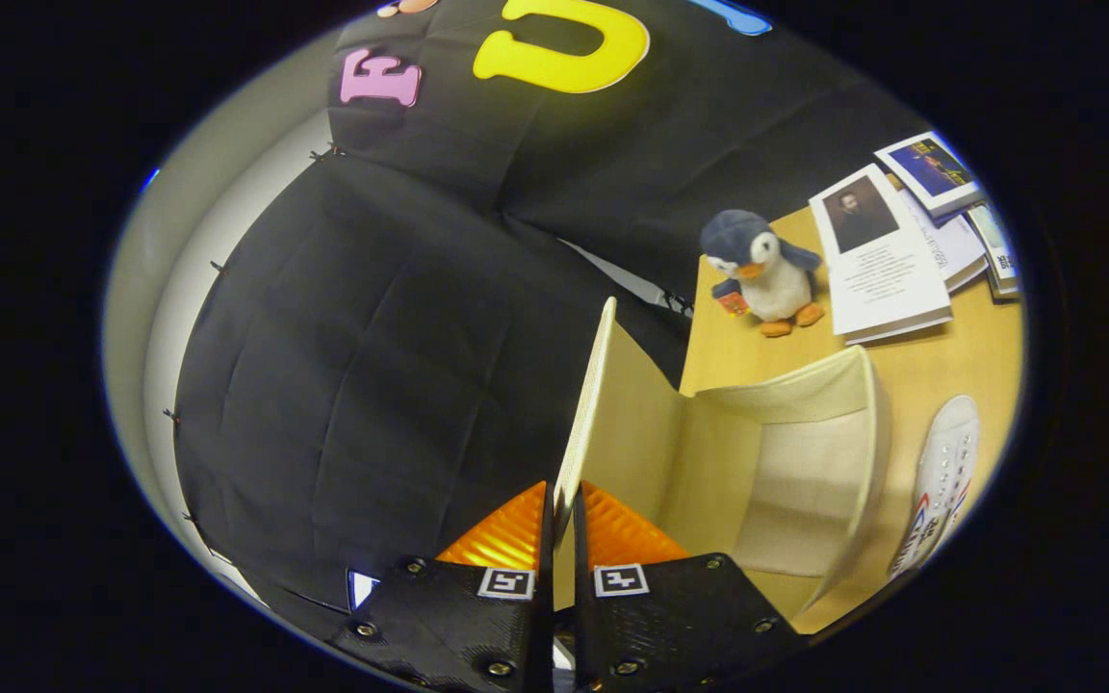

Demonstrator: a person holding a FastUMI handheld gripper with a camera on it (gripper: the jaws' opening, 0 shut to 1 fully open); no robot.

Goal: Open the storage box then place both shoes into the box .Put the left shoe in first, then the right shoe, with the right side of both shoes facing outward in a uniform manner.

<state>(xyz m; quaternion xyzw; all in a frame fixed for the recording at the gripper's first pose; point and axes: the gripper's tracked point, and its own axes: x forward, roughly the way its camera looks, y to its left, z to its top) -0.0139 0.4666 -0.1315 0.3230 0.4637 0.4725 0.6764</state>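
Between the fingers of my hand-held gripper (562,525) I see the thin cream lid (585,404) of the beige fabric storage box (805,481), standing on edge and raised, with both fingers closed tight on its lower edge so that hardly any gap is left between them. The box itself sits just ahead and to the right of the fingers on the light wooden table (959,356), its mouth open and its pale inside bare. Just beside the box's far right wall lies a white canvas sneaker with red and blue trim (940,486), apart from the fingers. Beyond the box stands a small plush penguin, grey-blue and white with orange feet (761,269), and next to it a spread of printed booklets and cards (901,241). Their print is too small for me to read, and the mark on the sneaker's side is too blurred to make out.
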